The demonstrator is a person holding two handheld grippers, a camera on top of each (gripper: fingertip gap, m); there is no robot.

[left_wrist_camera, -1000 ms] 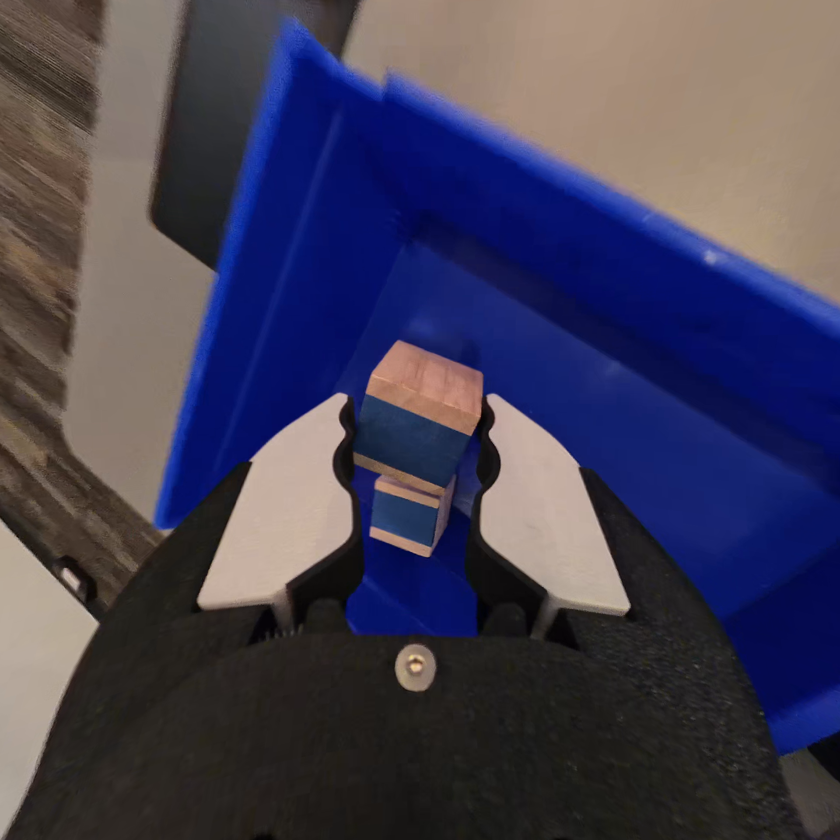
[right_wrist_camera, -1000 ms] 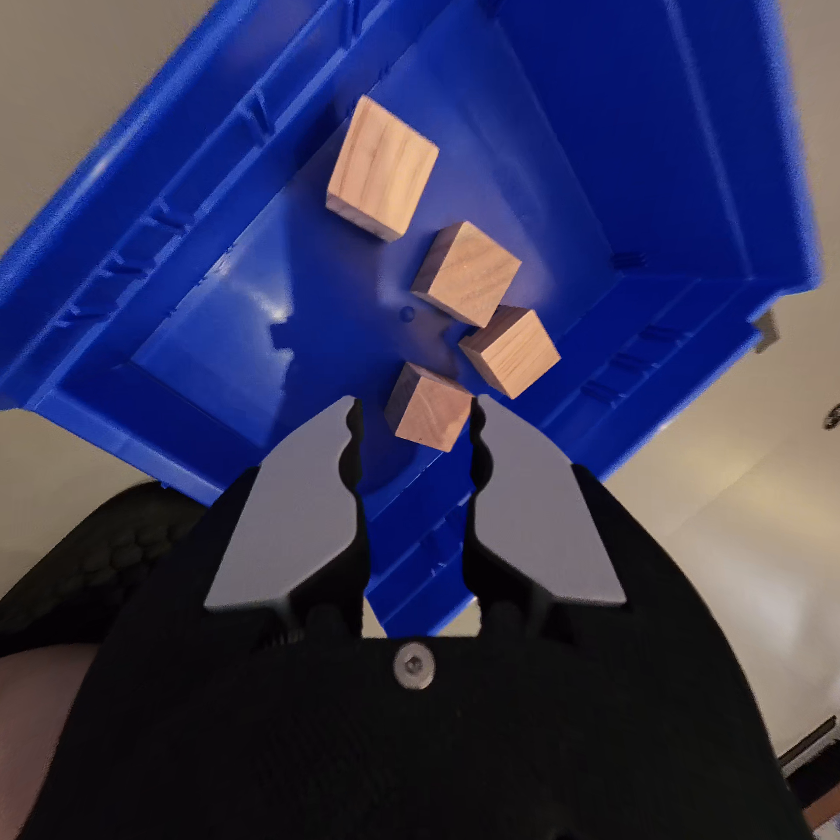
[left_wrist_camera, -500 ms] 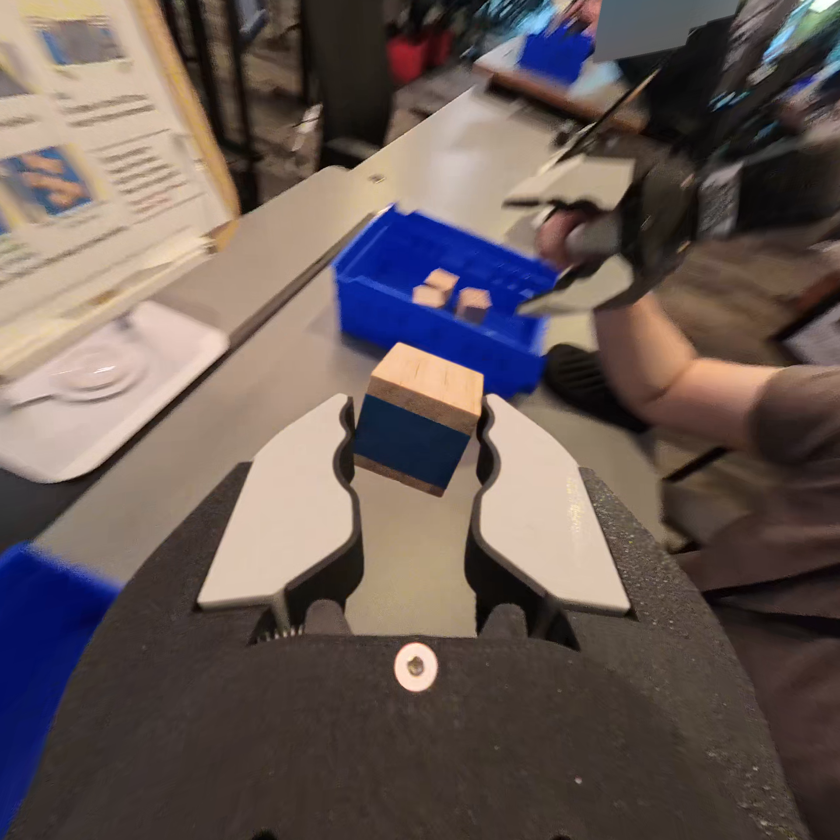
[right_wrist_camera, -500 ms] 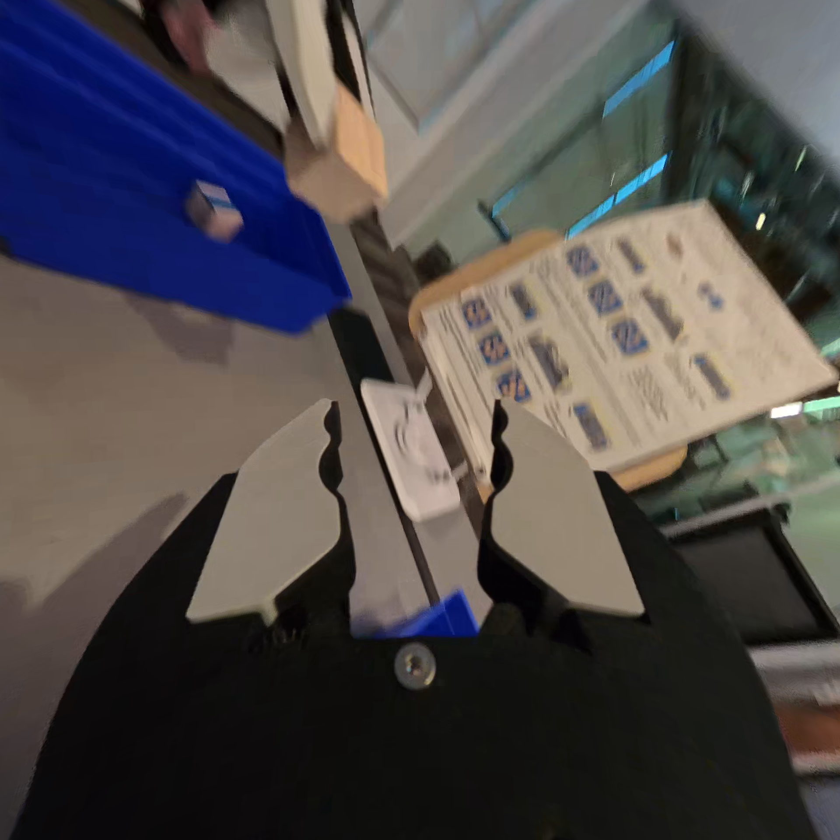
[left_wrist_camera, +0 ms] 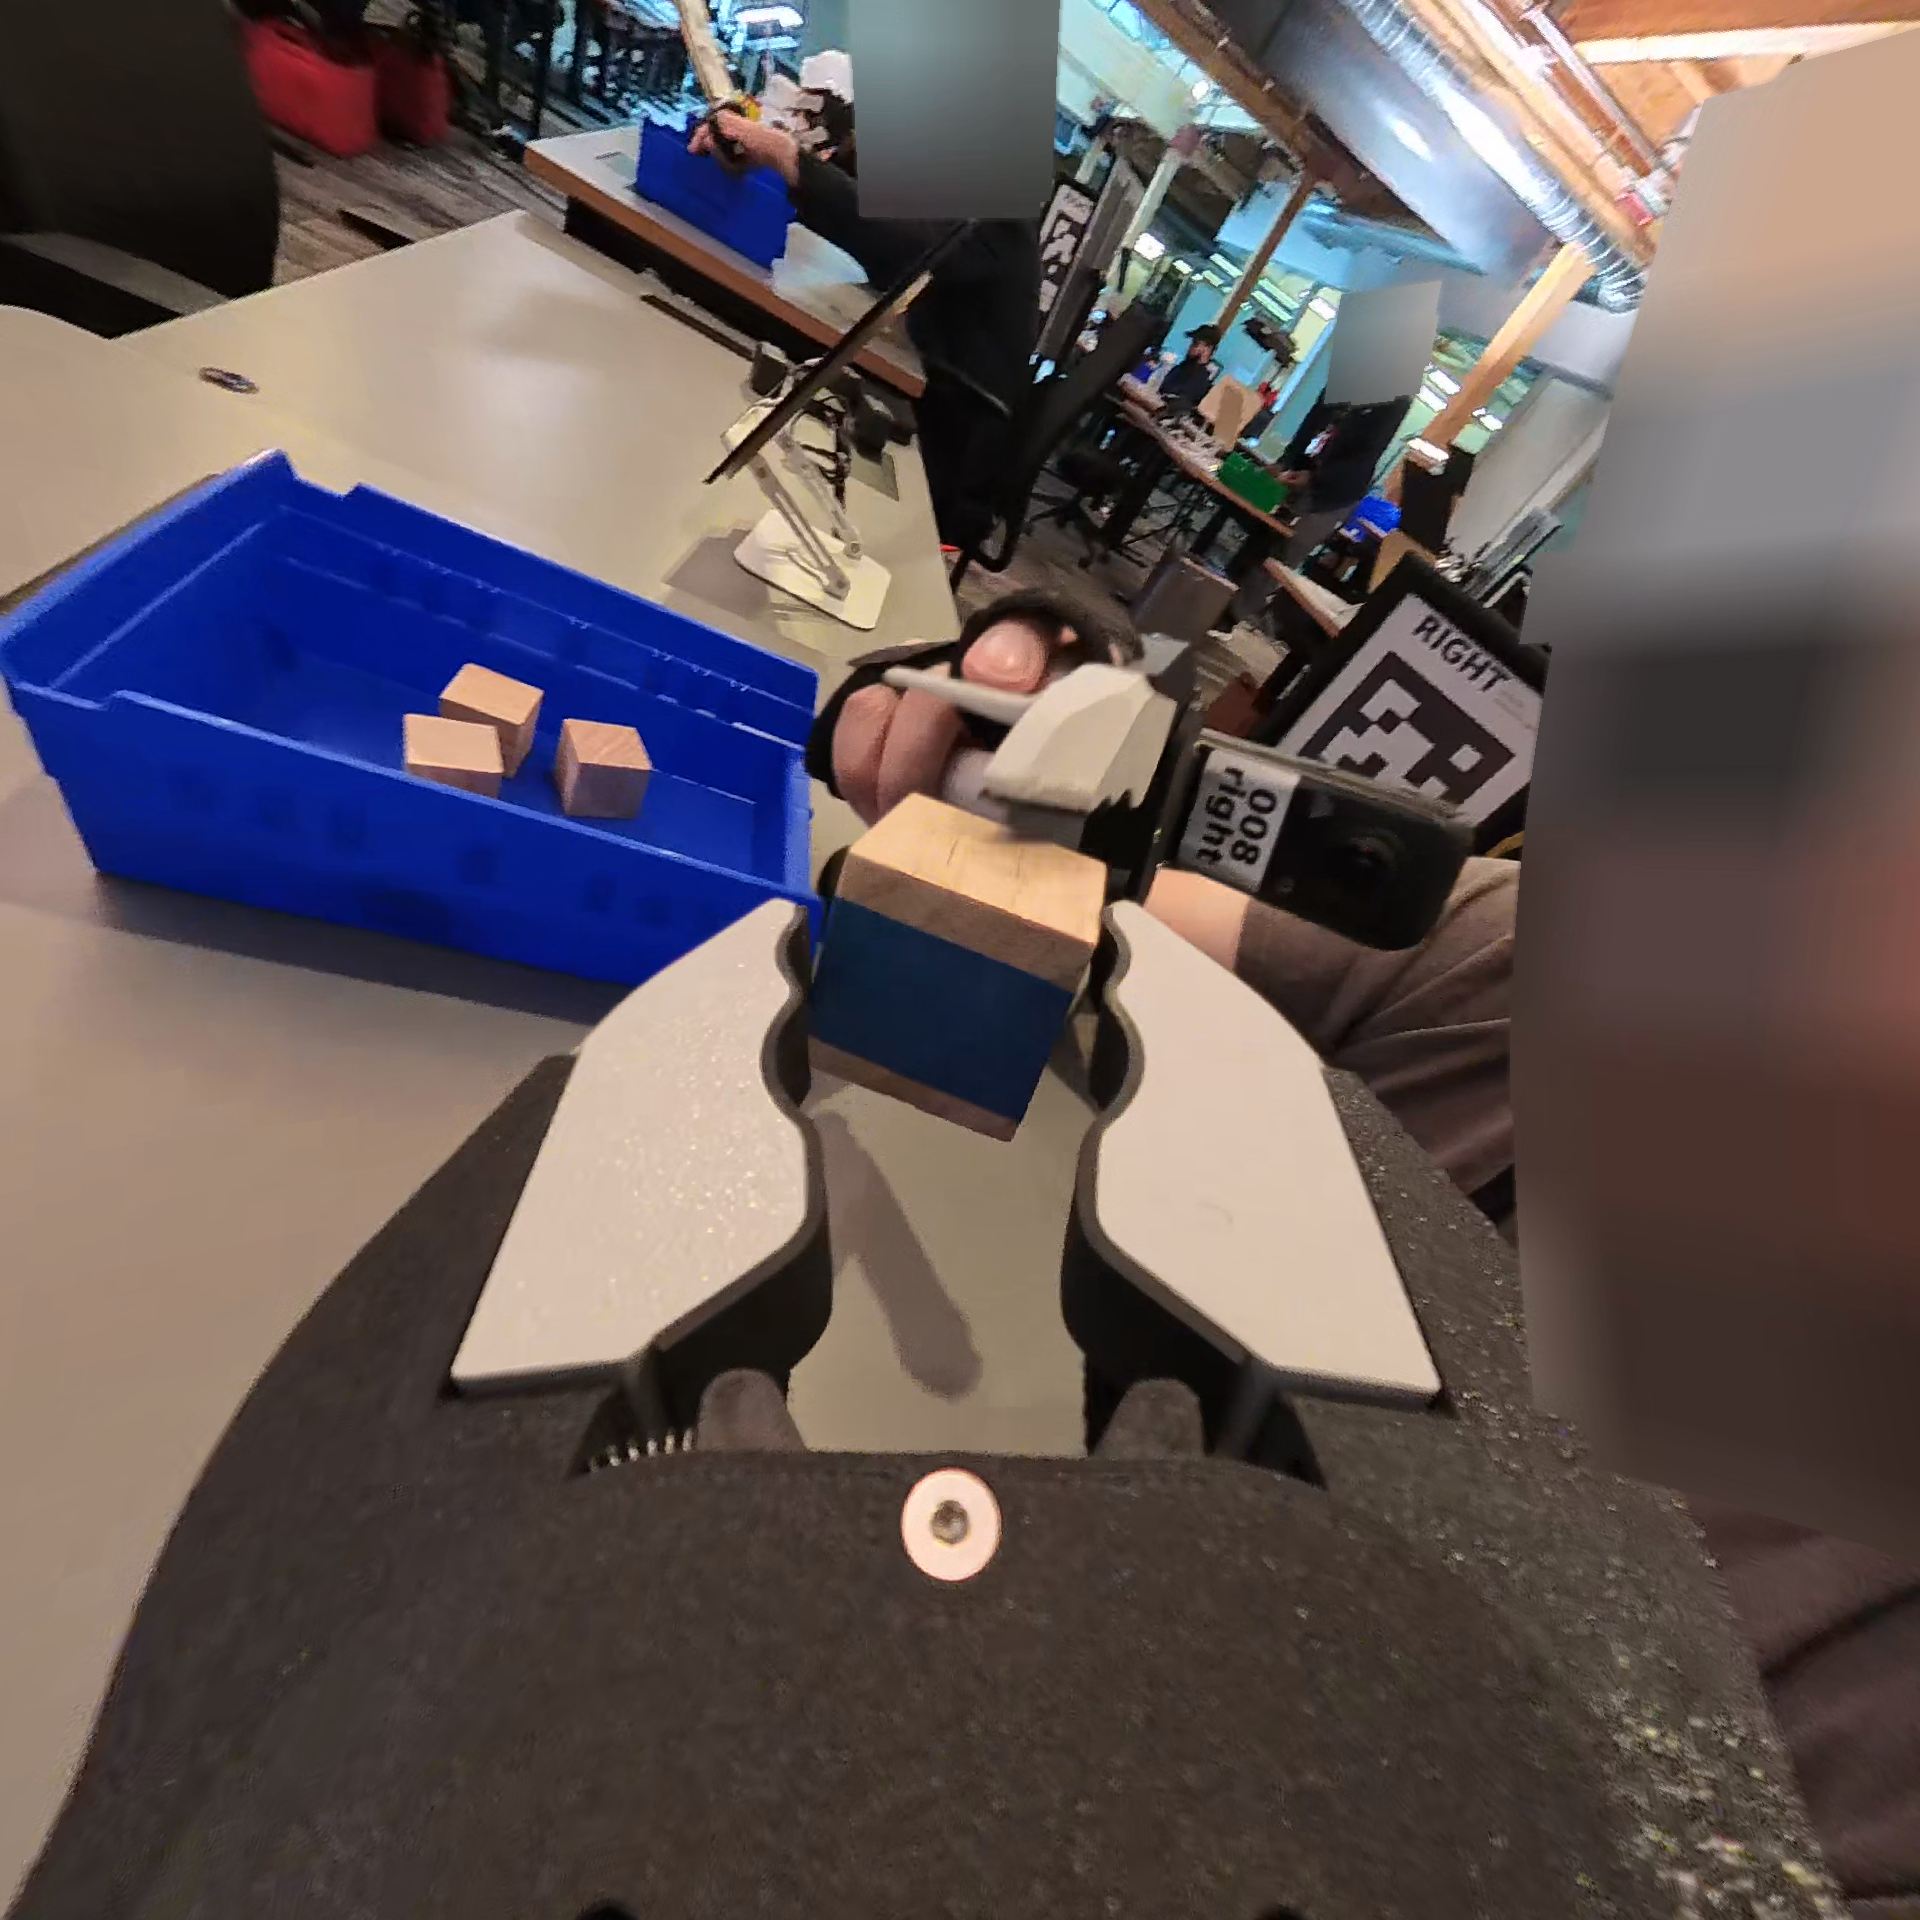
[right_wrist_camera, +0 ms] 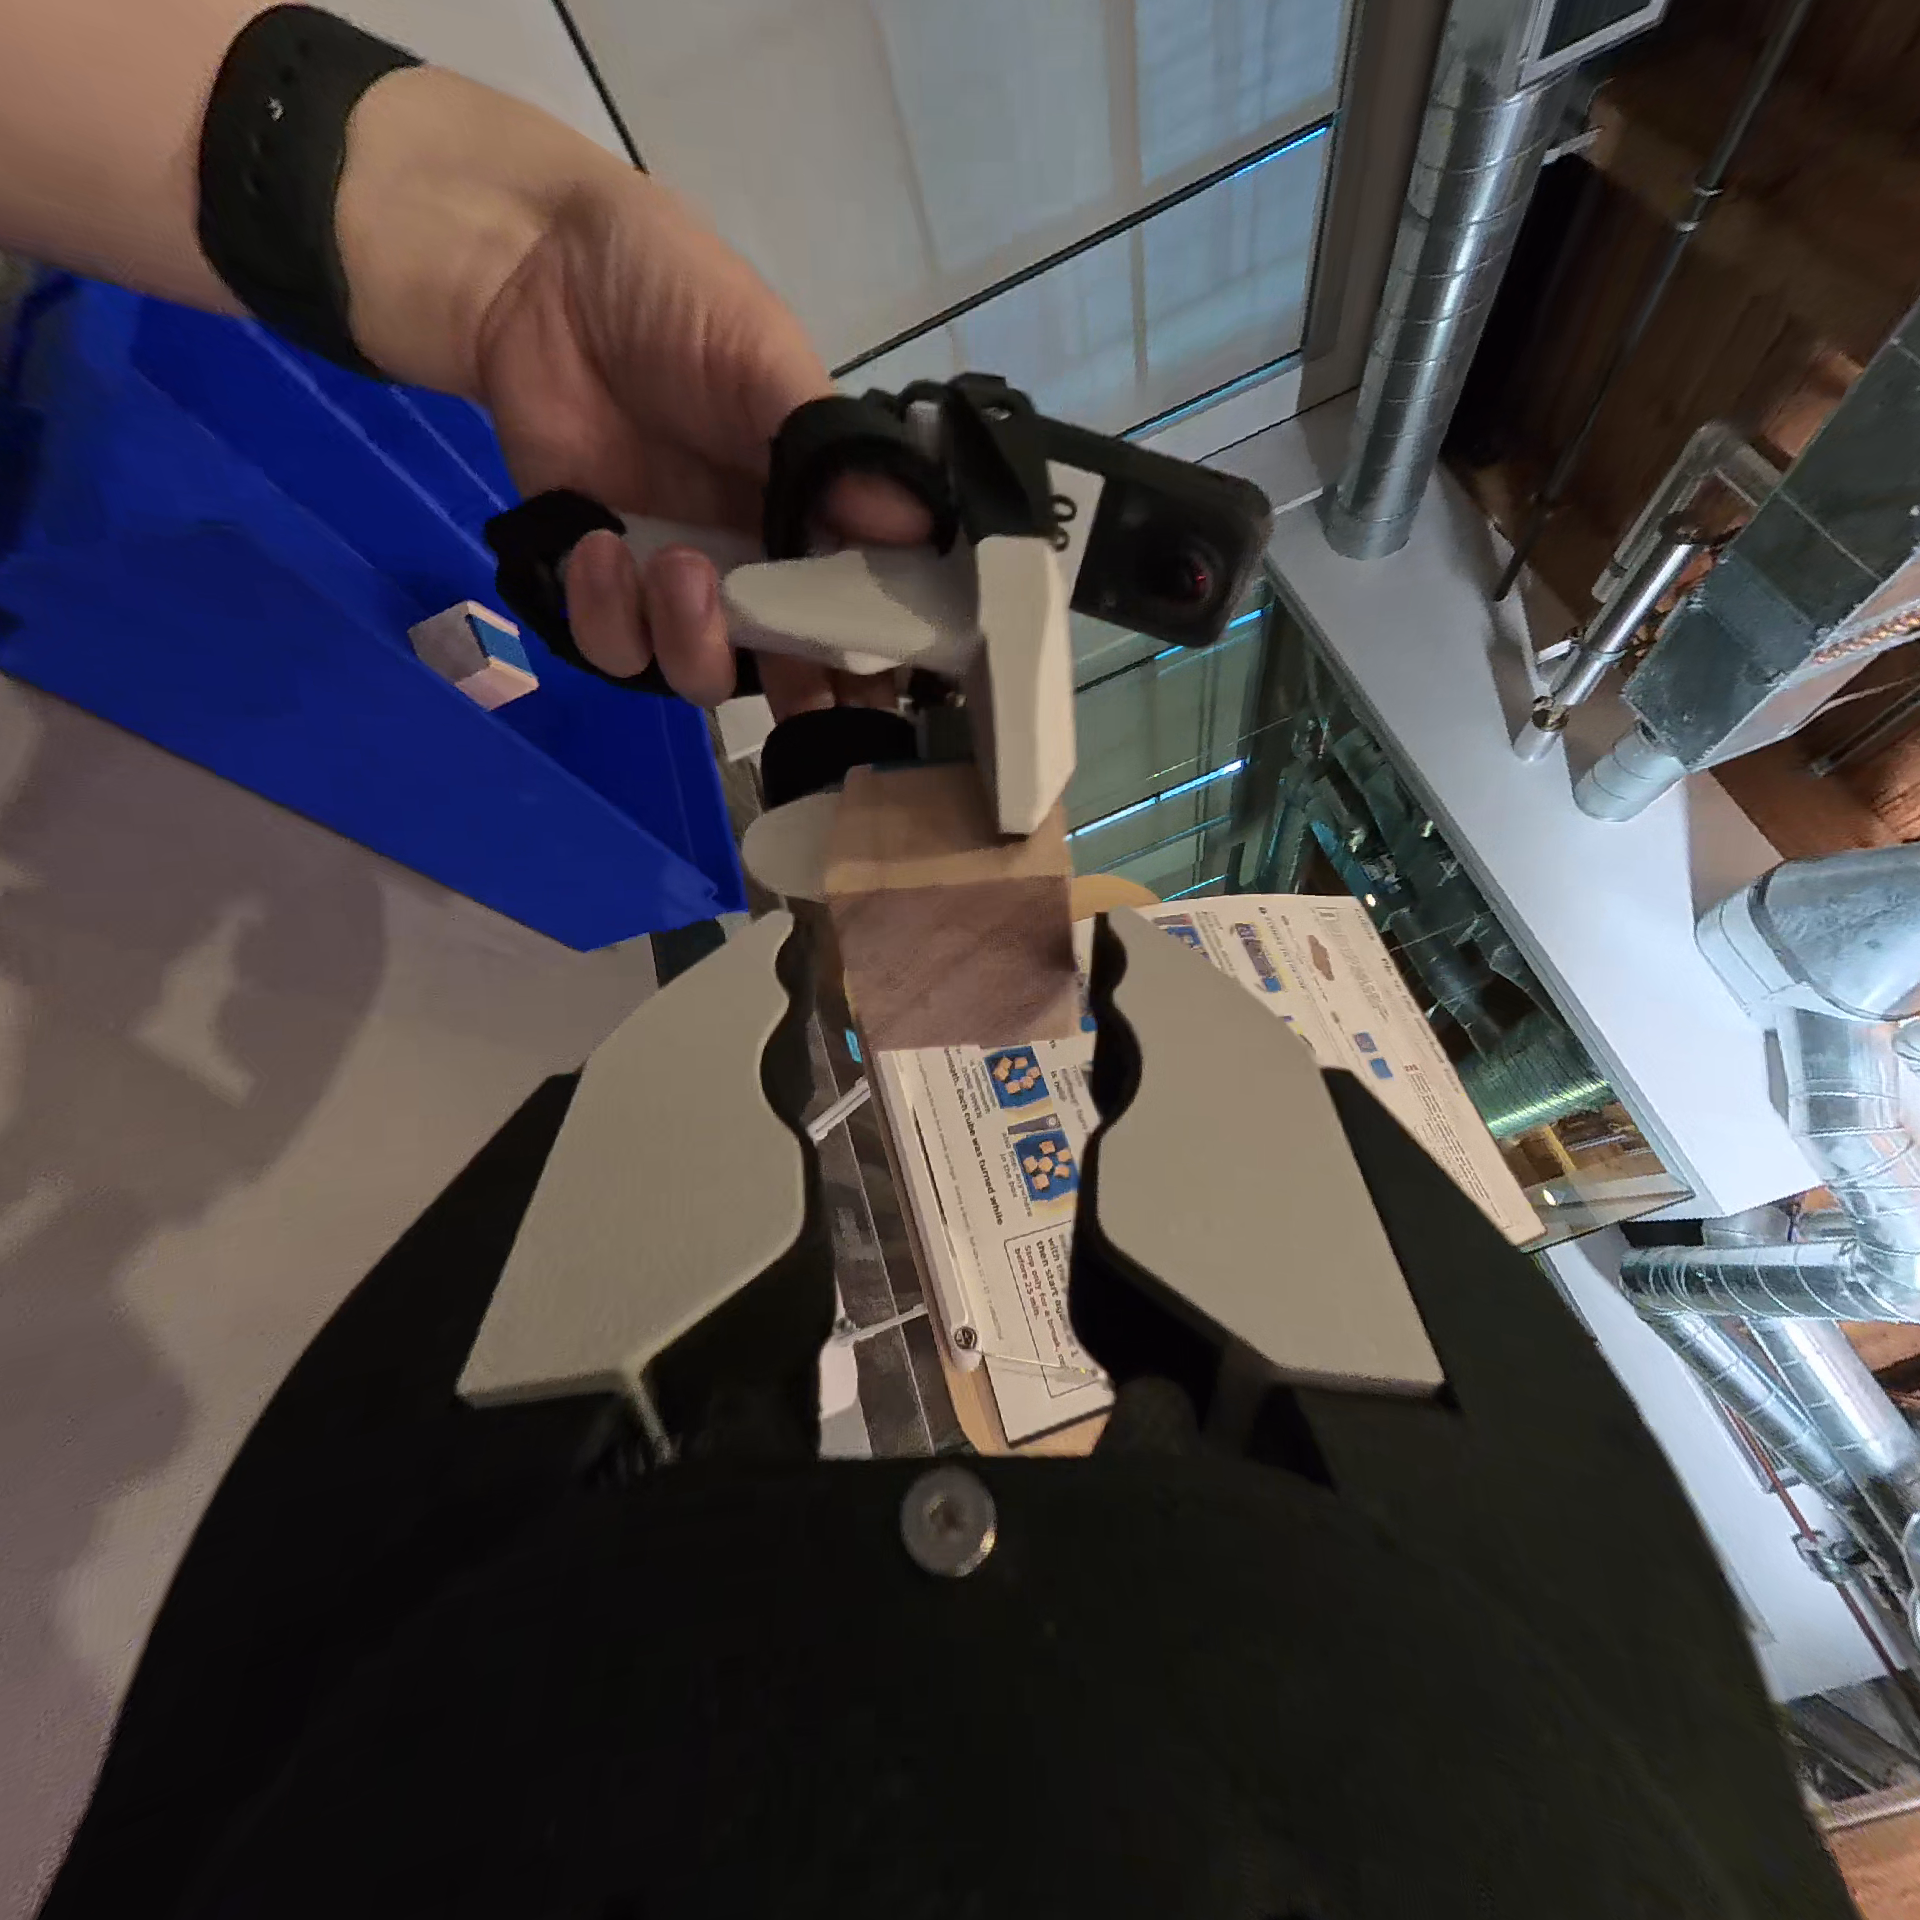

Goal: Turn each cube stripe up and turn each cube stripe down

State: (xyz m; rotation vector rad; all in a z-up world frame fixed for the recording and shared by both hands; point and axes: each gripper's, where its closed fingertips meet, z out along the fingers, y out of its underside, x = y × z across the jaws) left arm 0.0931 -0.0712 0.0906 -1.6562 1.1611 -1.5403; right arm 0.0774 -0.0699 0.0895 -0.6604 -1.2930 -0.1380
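My left gripper is shut on a wooden cube and holds it above the grey table; the cube's blue stripe face points back at the camera and a plain wood face is up. My right gripper is open, its fingertips flanking the same cube with small gaps on both sides. The right gripper also shows in the left wrist view, just behind the cube. The left gripper shows head-on in the right wrist view.
A blue bin on the table holds three plain-looking wooden cubes. A second blue bin holds a cube with a blue stripe. An instruction sheet on a stand lies beyond. A person's arm is at the right.
My left gripper lifted the cube out of its bin and swung over the table. My right gripper left the other bin and closed in until its fingers flank the held cube.
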